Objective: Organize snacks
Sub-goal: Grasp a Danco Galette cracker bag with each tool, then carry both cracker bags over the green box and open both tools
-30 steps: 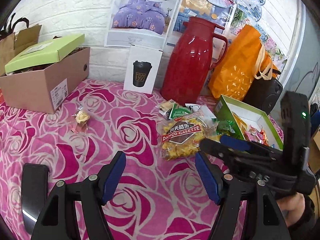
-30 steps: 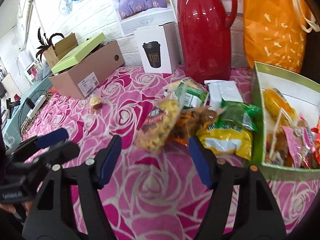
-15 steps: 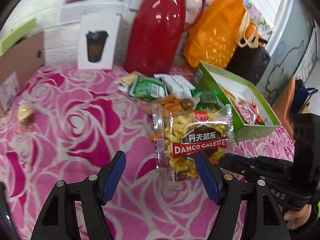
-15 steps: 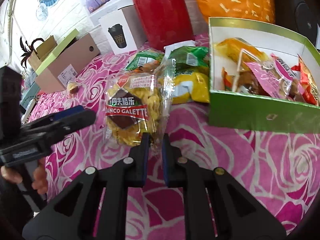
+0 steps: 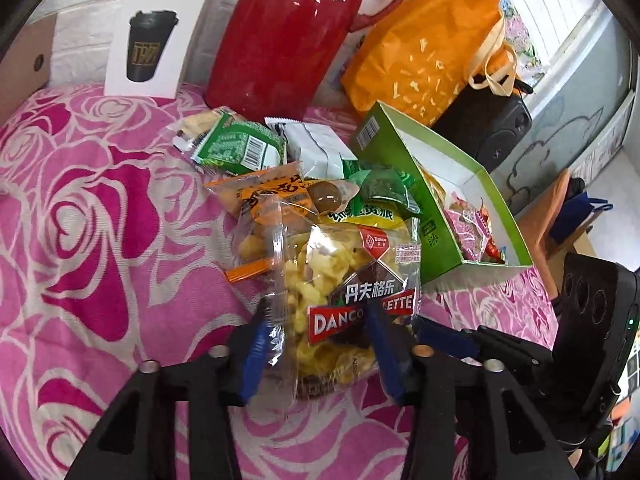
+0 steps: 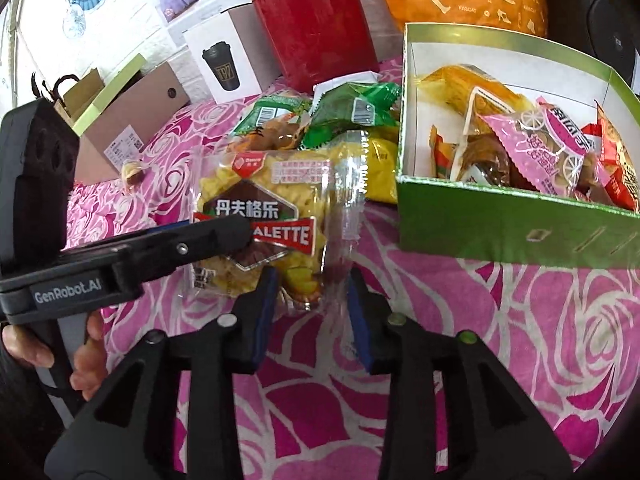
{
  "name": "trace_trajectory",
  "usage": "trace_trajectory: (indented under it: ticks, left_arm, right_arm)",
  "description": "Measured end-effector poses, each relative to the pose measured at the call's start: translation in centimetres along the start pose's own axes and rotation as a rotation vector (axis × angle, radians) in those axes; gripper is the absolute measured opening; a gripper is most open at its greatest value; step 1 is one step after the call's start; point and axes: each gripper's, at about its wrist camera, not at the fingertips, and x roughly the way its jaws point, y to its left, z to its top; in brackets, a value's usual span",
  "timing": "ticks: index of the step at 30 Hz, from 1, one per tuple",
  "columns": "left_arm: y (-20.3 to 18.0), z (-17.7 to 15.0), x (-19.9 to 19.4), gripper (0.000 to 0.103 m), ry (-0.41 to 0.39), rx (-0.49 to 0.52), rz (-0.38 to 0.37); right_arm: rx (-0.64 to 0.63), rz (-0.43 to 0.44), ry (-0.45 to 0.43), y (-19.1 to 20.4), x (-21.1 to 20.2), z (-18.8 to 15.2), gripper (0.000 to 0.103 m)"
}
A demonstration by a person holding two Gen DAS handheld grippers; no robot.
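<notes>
Both hands have swung in and down on the cookie bag (image 5: 340, 304) since a second ago, so it now sits right between the left gripper (image 5: 316, 344), whose jaws are closing on its lower end. Right gripper (image 6: 312, 308) is opening with only the clear bottom corner between its jaws. Long side of the bag points up and away toward the snack pile (image 5: 280, 176), and the green box (image 6: 500, 220) is just to its right, nearer the right hand.

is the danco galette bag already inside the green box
No, the Danco Galette bag lies on the pink rose cloth outside the green box, whose near wall stands to its right.
</notes>
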Motion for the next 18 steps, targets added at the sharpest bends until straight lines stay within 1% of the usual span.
trace_trajectory:
  ticks: [1,4,7,10,14,18]
  left_arm:
    - [-0.2,0.0,-0.3,0.035,-0.003,0.003,0.005]
    - [-1.6,-0.3,-1.5,0.034,-0.028,0.044,0.026]
    - [-3.2,-0.2,-2.9,0.033,-0.055,0.076,0.033]
    - [-5.5,0.4,-4.4,0.032,-0.090,0.123,0.028]
    - [-9.5,1.9,-5.5,0.032,-0.140,0.205,0.010]
    - [-13.5,3.7,-4.6,0.032,-0.151,0.282,-0.022]
  right_arm:
    - [-0.004,0.011,0.000,0.1,-0.2,-0.1,0.023]
    - [-0.020,0.018,-0.022,0.3,-1.4,-0.5,0.021]
    - [-0.020,0.024,-0.063,0.3,-3.3,-0.8,0.019]
    - [-0.008,0.032,-0.122,-0.2,-5.8,-0.6,0.019]
    - [0.019,0.019,-0.209,-1.8,-9.4,0.2,0.019]
    - [0.065,-0.015,-0.273,-4.7,-11.9,0.6,0.019]
